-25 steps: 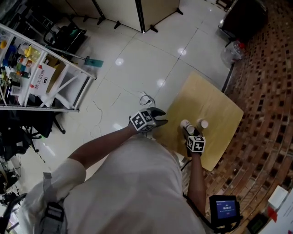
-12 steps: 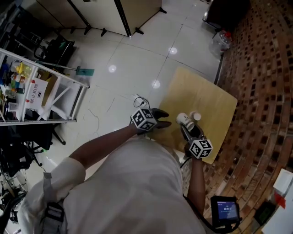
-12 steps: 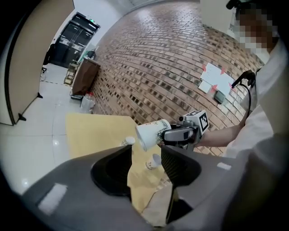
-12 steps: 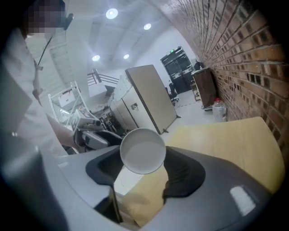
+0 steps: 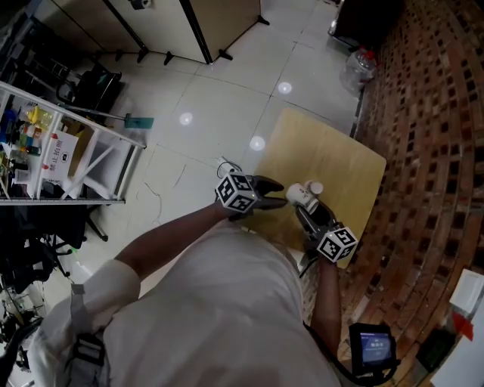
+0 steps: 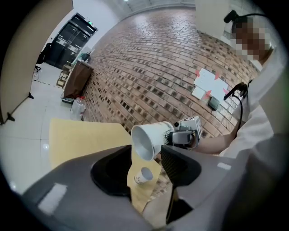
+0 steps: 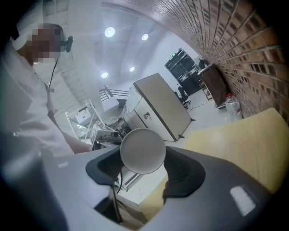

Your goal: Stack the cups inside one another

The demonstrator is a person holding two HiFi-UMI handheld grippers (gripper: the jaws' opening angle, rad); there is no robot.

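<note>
My right gripper (image 5: 304,205) is shut on a white paper cup (image 5: 297,195), held above the wooden table (image 5: 333,155) and tipped on its side. In the right gripper view the cup's round base (image 7: 142,150) fills the gap between the jaws. From the left gripper view its open mouth (image 6: 145,140) faces me. A second, smaller-looking cup (image 5: 315,187) stands upright on the table (image 6: 81,135), also visible below the held one (image 6: 143,175). My left gripper (image 5: 278,195) hovers just left of the held cup; its jaws have just been opening and hold nothing.
A brick wall (image 5: 431,113) runs along the table's far side. A white shelf rack (image 5: 68,136) stands on the tiled floor at the left, partition boards (image 5: 219,23) at the top, a water jug (image 5: 355,64) near the wall. A cable (image 5: 225,165) lies by the table.
The right gripper has lifted its cup off the table and tipped it sideways toward the left gripper. The left gripper has moved right, over the table edge, with its jaws wider apart.
</note>
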